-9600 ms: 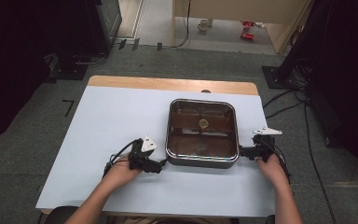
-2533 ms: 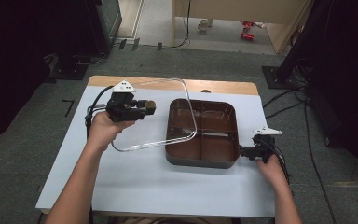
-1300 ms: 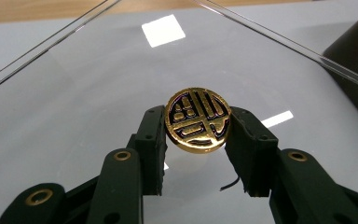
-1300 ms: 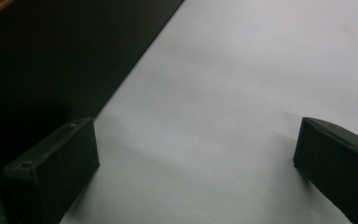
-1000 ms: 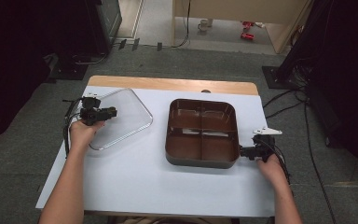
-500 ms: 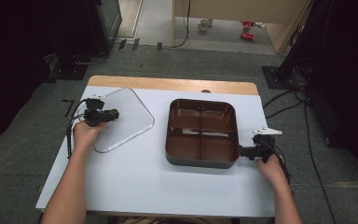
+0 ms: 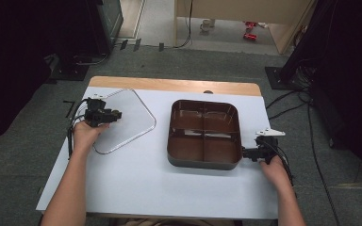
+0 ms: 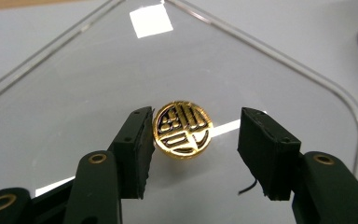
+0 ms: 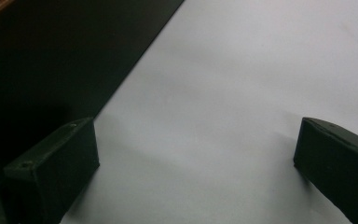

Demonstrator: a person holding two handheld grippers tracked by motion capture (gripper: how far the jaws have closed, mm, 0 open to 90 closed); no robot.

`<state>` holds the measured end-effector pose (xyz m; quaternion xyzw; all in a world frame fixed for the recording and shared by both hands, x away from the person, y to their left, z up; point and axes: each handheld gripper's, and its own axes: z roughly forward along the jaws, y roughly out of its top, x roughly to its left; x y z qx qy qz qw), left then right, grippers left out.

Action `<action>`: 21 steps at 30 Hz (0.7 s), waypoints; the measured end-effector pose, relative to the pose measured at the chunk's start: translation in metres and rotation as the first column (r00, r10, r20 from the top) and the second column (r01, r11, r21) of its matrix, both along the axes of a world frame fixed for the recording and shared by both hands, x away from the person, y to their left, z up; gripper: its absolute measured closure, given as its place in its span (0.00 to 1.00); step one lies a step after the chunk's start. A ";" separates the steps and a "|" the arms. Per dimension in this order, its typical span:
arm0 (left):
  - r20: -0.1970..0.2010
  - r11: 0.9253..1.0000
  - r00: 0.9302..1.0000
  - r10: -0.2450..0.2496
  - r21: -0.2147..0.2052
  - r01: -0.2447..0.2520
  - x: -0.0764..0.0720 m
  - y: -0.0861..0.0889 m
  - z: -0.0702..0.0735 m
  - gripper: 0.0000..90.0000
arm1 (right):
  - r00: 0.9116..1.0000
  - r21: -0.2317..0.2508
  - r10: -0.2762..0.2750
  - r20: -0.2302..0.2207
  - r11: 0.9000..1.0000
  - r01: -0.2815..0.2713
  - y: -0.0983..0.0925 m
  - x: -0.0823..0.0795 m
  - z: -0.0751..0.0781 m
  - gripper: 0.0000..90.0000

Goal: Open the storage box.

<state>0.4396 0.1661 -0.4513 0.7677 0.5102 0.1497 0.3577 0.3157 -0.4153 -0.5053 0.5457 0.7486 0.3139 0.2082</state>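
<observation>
A clear lid (image 7: 131,123) lies flat on the white table at the left, with a round gold knob (image 8: 182,128) at its middle. My left gripper (image 7: 114,114) sits over the lid (image 8: 98,79). Its jaws have just been opening, and the left gripper (image 8: 193,149) now stands open. The knob is between the pads, close to the left one and clear of the right one. The brown compartment tray (image 7: 202,163) stands uncovered at centre right. My right gripper (image 7: 246,153) rests open at the tray's right wall (image 9: 51,56). Only bare table lies between the right gripper's (image 9: 196,163) jaws.
The white table (image 7: 136,183) has a wooden strip (image 7: 169,84) along its far edge. Dark equipment and cables (image 7: 292,101) surround the table on the floor. Each forearm comes in from the near edge.
The lid has come down from the tray to lie flat at the table's left. The left gripper has drawn slightly toward the person.
</observation>
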 end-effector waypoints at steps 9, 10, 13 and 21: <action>0.051 0.998 0.998 -0.049 -0.048 0.051 -0.016 -0.009 0.028 0.44 | 1.000 0.001 0.000 0.000 1.000 0.000 0.000 0.000 0.000 0.00; 0.058 0.997 0.996 -0.060 -0.050 0.063 -0.018 -0.012 0.030 0.43 | 1.000 0.000 0.000 0.000 1.000 0.000 0.000 0.000 0.000 0.00; 0.061 0.995 0.995 -0.079 -0.052 0.082 -0.021 -0.018 0.032 0.40 | 1.000 0.000 0.000 0.000 1.000 0.000 0.000 0.000 0.000 0.00; 0.065 0.983 0.985 -0.162 -0.075 0.166 -0.038 -0.049 0.028 0.35 | 1.000 0.003 0.000 -0.001 1.000 0.000 0.000 0.000 0.000 0.00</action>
